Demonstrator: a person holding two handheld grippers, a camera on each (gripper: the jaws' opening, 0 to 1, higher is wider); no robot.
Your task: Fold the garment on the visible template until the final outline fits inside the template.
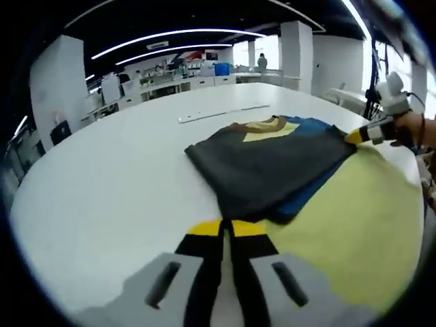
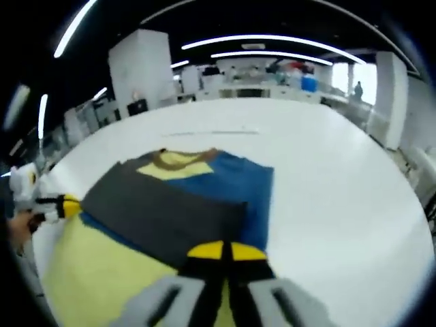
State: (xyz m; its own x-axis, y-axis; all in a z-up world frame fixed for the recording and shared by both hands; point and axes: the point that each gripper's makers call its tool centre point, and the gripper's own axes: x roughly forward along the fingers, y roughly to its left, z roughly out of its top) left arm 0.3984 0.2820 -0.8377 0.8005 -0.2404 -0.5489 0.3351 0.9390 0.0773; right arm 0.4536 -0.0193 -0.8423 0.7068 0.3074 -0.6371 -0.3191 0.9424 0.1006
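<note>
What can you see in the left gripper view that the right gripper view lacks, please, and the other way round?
The left gripper view has the left gripper, jaws together, near the garment's edge, and a pale strip lying on the table beyond. The right gripper view has the right gripper, jaws together, at the garment. Both share the folded grey, blue and yellow garment on the yellow template and the white table.
</note>
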